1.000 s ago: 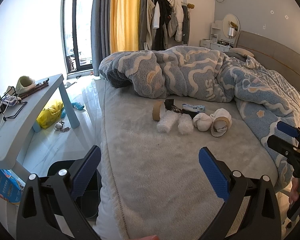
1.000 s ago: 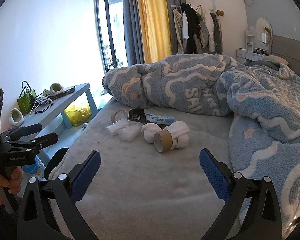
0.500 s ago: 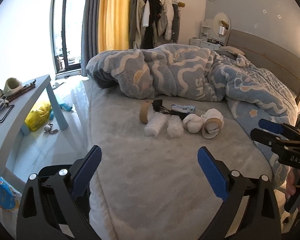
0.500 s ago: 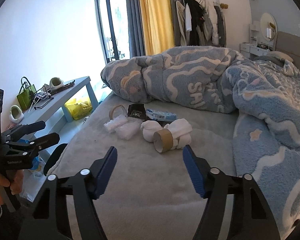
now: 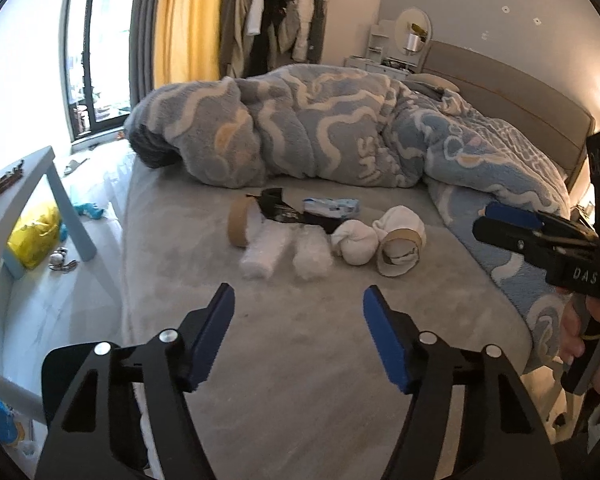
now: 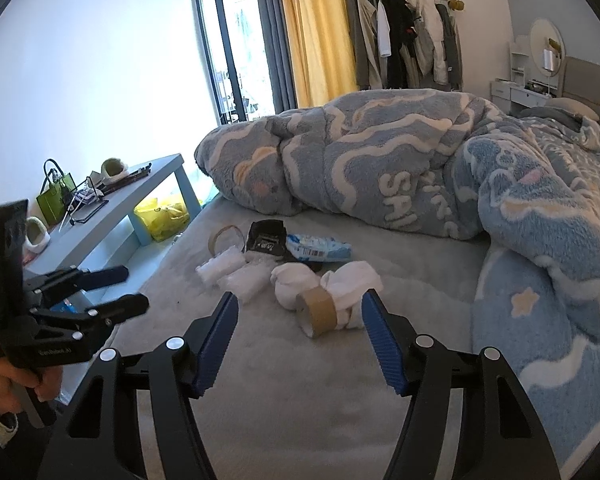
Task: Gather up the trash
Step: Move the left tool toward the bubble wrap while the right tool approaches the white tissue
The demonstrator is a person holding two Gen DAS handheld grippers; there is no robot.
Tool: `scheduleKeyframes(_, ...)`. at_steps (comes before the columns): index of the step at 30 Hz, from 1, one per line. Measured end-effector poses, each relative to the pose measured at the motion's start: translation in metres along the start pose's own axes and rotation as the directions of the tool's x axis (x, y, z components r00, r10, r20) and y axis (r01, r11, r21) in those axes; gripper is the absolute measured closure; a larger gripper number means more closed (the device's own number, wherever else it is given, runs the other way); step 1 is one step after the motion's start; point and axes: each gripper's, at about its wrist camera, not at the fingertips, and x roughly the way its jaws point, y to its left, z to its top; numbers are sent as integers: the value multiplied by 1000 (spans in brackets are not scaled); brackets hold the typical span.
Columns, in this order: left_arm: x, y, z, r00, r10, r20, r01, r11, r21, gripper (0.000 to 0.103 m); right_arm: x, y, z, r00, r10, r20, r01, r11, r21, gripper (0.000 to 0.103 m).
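Trash lies in a cluster on the grey bed: two tape rolls (image 5: pixel 239 222) (image 6: pixel 317 311), two crumpled plastic wraps (image 5: pixel 265 254) (image 6: pixel 244 282), white wads (image 5: pixel 355 242) (image 6: pixel 354 284), a black packet (image 6: pixel 265 238) and a blue-white wrapper (image 5: pixel 331 207) (image 6: pixel 318 249). My left gripper (image 5: pixel 298 338) is open and empty, short of the cluster. My right gripper (image 6: pixel 298 334) is open and empty, close in front of the near tape roll. Each gripper shows at the edge of the other's view.
A heaped blue patterned duvet (image 5: pixel 320 136) covers the far and right side of the bed. A light blue side table (image 6: pixel 112 208) with a green bag and clutter stands left of the bed, a yellow bag (image 5: pixel 34 234) on the floor under it.
Both grippers have moved forward toward the trash cluster. Both jaws have narrowed partway but stay open.
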Motion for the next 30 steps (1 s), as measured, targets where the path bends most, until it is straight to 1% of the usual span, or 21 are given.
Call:
scheduleKeyframes(4, 10, -5, 4, 1000, -18, -8, 18, 1000, 16, 37, 6, -12, 6, 1000, -1, -7, 2, 1000, 26, 38)
scheduleKeyframes(7, 19, -7, 6, 999, -30, -20, 30, 999, 21, 40, 12, -22, 10, 1000, -19, -22, 20, 999, 47, 38)
scheduleKeyframes(9, 25, -6, 7, 999, -41, -28, 42, 999, 16, 44, 17, -28, 11, 999, -27, -37, 29, 998, 58, 38)
scheduleKeyframes(12, 32, -5, 10, 998, -52, -34, 52, 999, 6, 46, 25, -36, 12, 998, -28, -54, 32, 998, 63, 41)
scheduleKeyframes(18, 47, -2, 14, 995, -83, -58, 82, 996, -22, 50, 40, -47, 16, 997, -8, -72, 14, 996, 89, 41)
scheduleKeyframes(24, 62, -4, 16, 992, -101, -80, 100, 995, -22, 51, 51, -56, 17, 995, 11, -98, 0, 994, 112, 41)
scheduleKeyframes(30, 78, -1, 17, 989, -97, -107, 94, 995, -34, 51, 64, -66, 17, 992, 30, -122, -13, 991, 133, 41)
